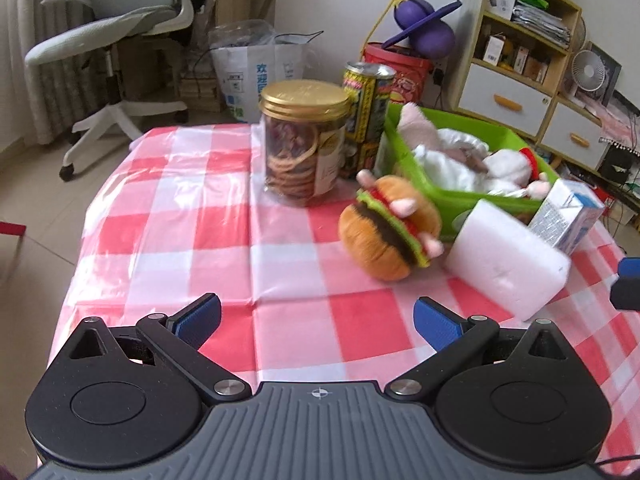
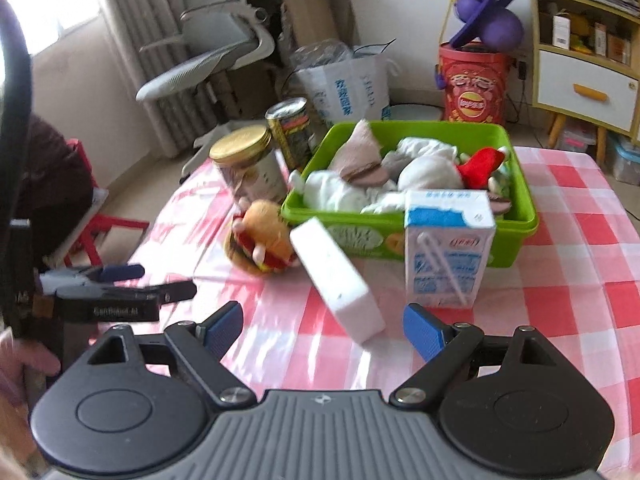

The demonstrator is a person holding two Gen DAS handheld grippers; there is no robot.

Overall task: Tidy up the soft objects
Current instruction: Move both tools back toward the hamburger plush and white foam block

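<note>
A plush hamburger (image 1: 390, 228) lies on the checked tablecloth beside a green bin (image 1: 448, 196); it also shows in the right wrist view (image 2: 264, 238). The bin (image 2: 520, 220) holds white and pink soft toys (image 2: 400, 176). A white sponge block (image 1: 506, 262) leans in front of the bin, also in the right wrist view (image 2: 336, 278). My left gripper (image 1: 316, 320) is open and empty, short of the hamburger. My right gripper (image 2: 322, 330) is open and empty, just before the sponge. The left gripper also shows from the side in the right wrist view (image 2: 132, 282).
A gold-lidded jar (image 1: 304, 140) and a yellow can (image 1: 366, 108) stand left of the bin. A milk carton (image 2: 446, 248) stands in front of the bin. An office chair (image 1: 112, 36), bags and shelves (image 1: 532, 40) lie beyond the table (image 1: 180, 220).
</note>
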